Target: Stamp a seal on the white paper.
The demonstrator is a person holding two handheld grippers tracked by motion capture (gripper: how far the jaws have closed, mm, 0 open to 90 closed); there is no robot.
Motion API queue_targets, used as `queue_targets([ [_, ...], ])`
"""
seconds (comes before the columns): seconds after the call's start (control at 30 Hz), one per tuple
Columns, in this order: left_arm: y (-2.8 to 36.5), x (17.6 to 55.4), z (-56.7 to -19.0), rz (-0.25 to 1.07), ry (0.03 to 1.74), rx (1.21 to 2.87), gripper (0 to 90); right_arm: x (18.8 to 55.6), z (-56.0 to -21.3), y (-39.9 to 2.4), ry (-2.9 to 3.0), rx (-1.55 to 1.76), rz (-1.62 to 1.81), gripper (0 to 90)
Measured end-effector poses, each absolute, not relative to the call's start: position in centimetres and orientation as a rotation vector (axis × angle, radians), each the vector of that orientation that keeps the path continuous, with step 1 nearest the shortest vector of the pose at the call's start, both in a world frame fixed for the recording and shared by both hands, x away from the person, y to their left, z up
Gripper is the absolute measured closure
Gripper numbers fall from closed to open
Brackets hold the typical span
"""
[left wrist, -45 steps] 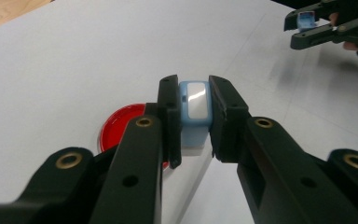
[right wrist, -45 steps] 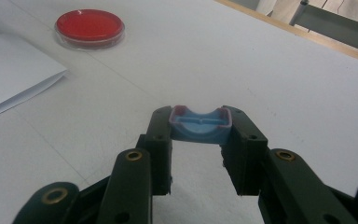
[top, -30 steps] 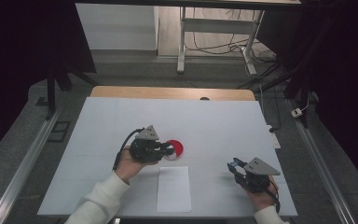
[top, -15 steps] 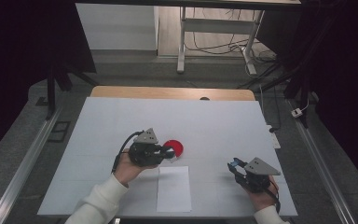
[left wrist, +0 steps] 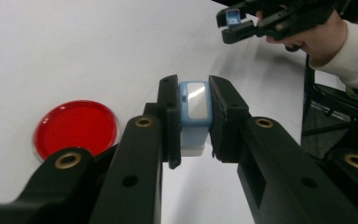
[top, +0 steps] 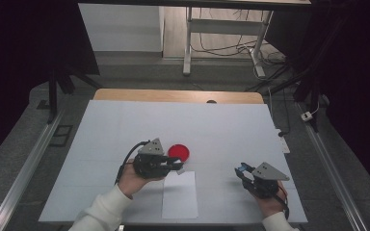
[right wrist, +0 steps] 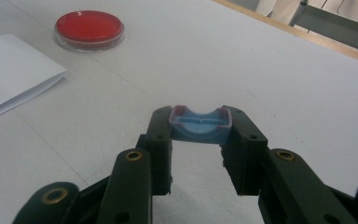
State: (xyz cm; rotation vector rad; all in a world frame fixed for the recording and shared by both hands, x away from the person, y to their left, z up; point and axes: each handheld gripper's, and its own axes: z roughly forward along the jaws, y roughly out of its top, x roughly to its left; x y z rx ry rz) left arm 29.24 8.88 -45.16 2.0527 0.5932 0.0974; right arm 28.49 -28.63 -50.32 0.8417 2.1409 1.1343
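Gripping two small blue parts, one in each gripper, over the white table.

Clamping a light blue block with a shiny face and white lower part (left wrist: 194, 112) between the jaws of the left gripper (top: 173, 165), pads pressing on both its sides, hovering just beside the red dish (top: 178, 152) and right above the top edge of the folded white paper (top: 179, 195). Lying flat on the white table (top: 221, 130), both dish and paper, close together but not touching. Pinching a light blue cap with a curved rim (right wrist: 200, 123) at the fingertips of the right gripper (top: 242, 169), well apart from the dish, near the table's right front corner, hollow side facing up.
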Motion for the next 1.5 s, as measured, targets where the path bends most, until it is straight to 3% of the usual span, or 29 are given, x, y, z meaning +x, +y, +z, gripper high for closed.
queue_targets([
  [1.5, 7.3, 27.1, -48.0, 0.038, 0.549, 2.137, 75.1, 28.4, -50.4, -28.5, 2.145, 0.844, 1.128, 64.3],
])
